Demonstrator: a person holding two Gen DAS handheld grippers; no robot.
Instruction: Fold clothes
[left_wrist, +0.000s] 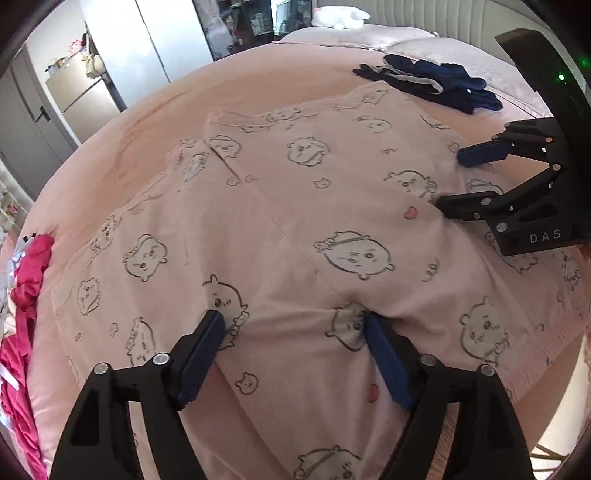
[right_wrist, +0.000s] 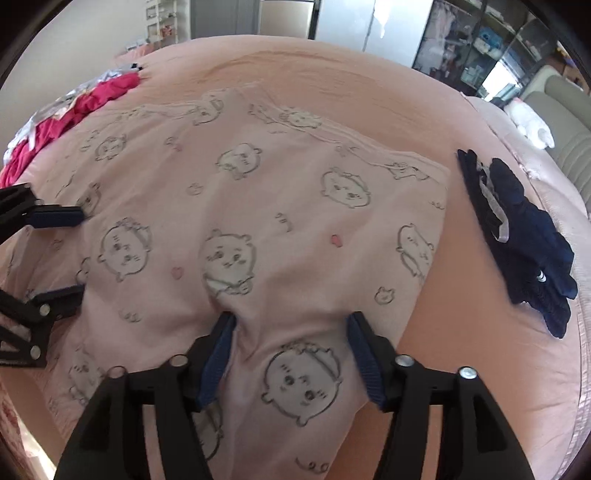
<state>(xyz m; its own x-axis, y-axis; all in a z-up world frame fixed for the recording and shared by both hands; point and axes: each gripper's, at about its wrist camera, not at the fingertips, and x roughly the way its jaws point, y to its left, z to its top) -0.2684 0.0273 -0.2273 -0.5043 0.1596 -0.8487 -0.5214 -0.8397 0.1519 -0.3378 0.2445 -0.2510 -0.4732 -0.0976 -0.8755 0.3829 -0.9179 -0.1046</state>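
Note:
A pale pink garment (left_wrist: 325, 221) printed with cartoon bear faces lies spread on the bed, partly folded over itself. In the left wrist view my left gripper (left_wrist: 291, 319) rests on its near part, open, with a puckered fold of cloth between the blue pads. Further right on the same garment (right_wrist: 280, 192), my right gripper (right_wrist: 291, 320) is open too, and a ridge of fabric rises between its fingers. Each gripper shows in the other's view: the right gripper (left_wrist: 450, 181) at the garment's right side, the left gripper (right_wrist: 75, 254) at its left side.
A crumpled navy garment (left_wrist: 436, 85) (right_wrist: 524, 236) lies beyond the pink one near the pillows (left_wrist: 413, 44). A magenta garment (left_wrist: 26, 295) (right_wrist: 74, 107) is heaped at the bed's other edge. A white plush toy (right_wrist: 532, 125) sits by the headboard. Bare pink sheet (left_wrist: 166, 99) surrounds the garment.

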